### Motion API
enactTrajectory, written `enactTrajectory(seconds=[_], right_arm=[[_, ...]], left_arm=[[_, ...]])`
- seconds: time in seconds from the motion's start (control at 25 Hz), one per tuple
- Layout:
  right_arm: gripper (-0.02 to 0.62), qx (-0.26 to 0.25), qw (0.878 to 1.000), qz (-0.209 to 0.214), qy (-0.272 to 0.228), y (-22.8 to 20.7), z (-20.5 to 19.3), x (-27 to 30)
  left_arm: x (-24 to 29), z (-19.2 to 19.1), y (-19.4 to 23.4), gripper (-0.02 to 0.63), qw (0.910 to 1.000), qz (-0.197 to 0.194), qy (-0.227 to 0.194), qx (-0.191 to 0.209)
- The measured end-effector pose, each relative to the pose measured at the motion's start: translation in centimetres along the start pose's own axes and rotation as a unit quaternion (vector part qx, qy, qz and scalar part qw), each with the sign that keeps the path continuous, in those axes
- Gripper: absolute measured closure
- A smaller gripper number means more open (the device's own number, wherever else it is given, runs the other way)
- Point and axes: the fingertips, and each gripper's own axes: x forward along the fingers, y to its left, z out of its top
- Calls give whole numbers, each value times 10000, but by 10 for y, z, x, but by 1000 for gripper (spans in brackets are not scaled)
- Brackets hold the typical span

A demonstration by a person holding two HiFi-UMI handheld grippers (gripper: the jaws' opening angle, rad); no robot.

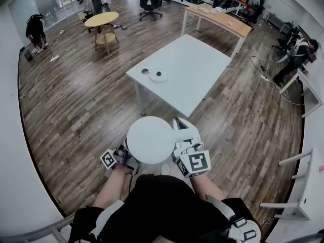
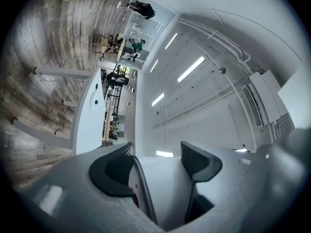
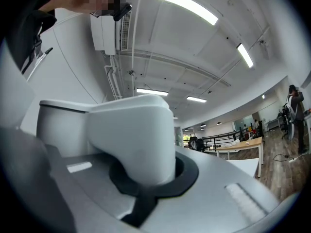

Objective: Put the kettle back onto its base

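Head view: the kettle (image 1: 149, 139) is held close to the person's body, over wood floor (image 1: 81, 110) and well apart from its base (image 1: 158, 76). The base lies near the left corner of the white table (image 1: 202, 59), just beside a small ring-shaped item (image 1: 145, 71). The left gripper (image 1: 123, 156) and right gripper (image 1: 186, 145) flank the kettle. Open floor lies between the person and the table's near edge.

Left gripper view: the left gripper (image 2: 158, 164) is clamped on the kettle's white body (image 2: 163, 188). That smooth wall could slip.

Right gripper view: the right gripper (image 3: 146, 178) is closed tight on the handle (image 3: 131, 135).

Risk, as judged: an off-centre landing could nudge the base toward the table edge, or clip the ring.
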Motion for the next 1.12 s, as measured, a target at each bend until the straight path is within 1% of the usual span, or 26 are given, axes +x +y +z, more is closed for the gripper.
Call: enactTrajectory(seconds=[0.2,0.28,0.36,0.56,0.88,1.12], right_arm=[[591,70,10000,-53,-5,-34,-2,32],[591,25,10000,-5,-30,-46,-4,43],[591,-5,10000,43,-42,-62,-5,52],[591,-8,9999,4,-105,-101,-1,63],[591,147,9999,17,33,-128,-19,83],[591,109,9999,-65,42,-138,-25,109]], left_arm=[[36,14,23,302,10000,25,-20,63],[51,17,31,302,10000,15,-16,47],[69,17,39,302,10000,4,-1,38],[105,8,59,302,10000,-51,31,22],[123,14,83,302,9999,159,-12,27],[143,34,99,304,9998,190,51,-33]])
